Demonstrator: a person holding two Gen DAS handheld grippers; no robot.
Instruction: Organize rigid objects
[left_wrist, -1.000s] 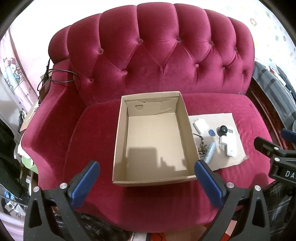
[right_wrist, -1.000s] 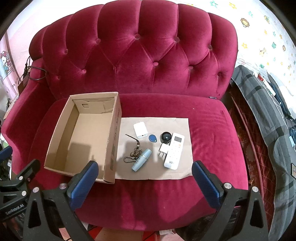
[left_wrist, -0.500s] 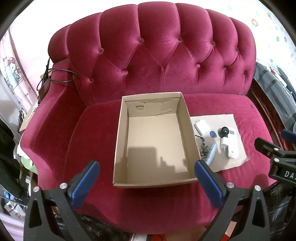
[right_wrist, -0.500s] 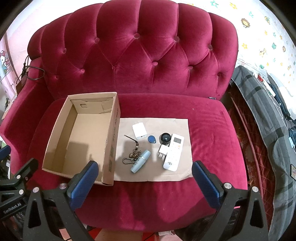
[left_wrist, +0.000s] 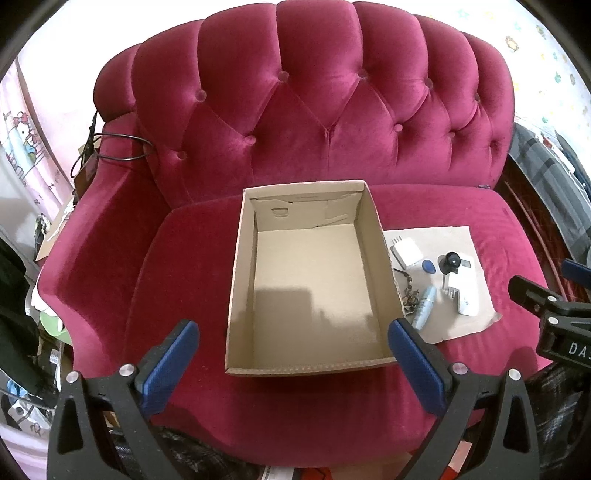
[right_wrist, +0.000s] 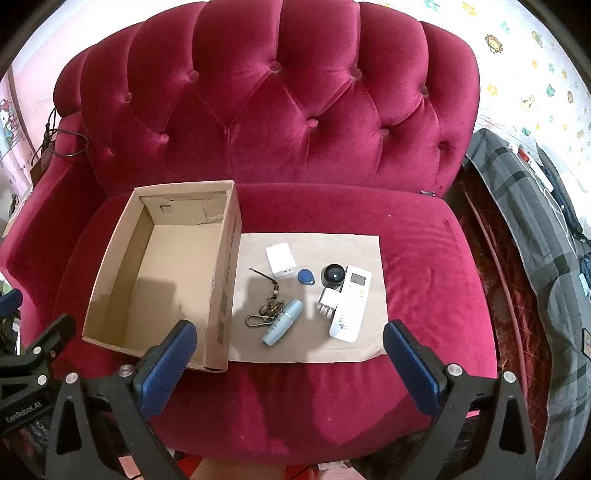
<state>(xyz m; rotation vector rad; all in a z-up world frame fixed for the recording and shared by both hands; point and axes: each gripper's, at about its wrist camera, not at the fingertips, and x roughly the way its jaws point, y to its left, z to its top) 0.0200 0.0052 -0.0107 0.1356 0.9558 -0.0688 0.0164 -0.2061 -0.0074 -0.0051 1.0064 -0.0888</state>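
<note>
An empty cardboard box (left_wrist: 240, 280) (right_wrist: 225, 266) sits on the red sofa seat. To its right a brown paper sheet (right_wrist: 365, 247) (left_wrist: 458, 236) holds a white charger (right_wrist: 280, 261) (left_wrist: 406, 253), a blue key fob (right_wrist: 306, 277), a black ball-shaped object (right_wrist: 333, 275), a white remote (right_wrist: 351, 302) (left_wrist: 465, 291), a small white plug (right_wrist: 328, 302), a pale blue tube (right_wrist: 283, 321) (left_wrist: 424, 307) and a keychain (right_wrist: 266, 310). My left gripper (left_wrist: 293, 345) hangs open before the box. My right gripper (right_wrist: 288, 343) hangs open before the sheet. Both hold nothing.
The tufted sofa back (right_wrist: 273, 110) rises behind. A black cable (left_wrist: 118, 147) lies on the left armrest. A grey plaid cloth (right_wrist: 524, 206) lies right of the sofa. Clutter (left_wrist: 22, 266) stands at the left.
Both views have shifted slightly closer to the sofa; the box and the objects stay where they were. Both grippers remain open.
</note>
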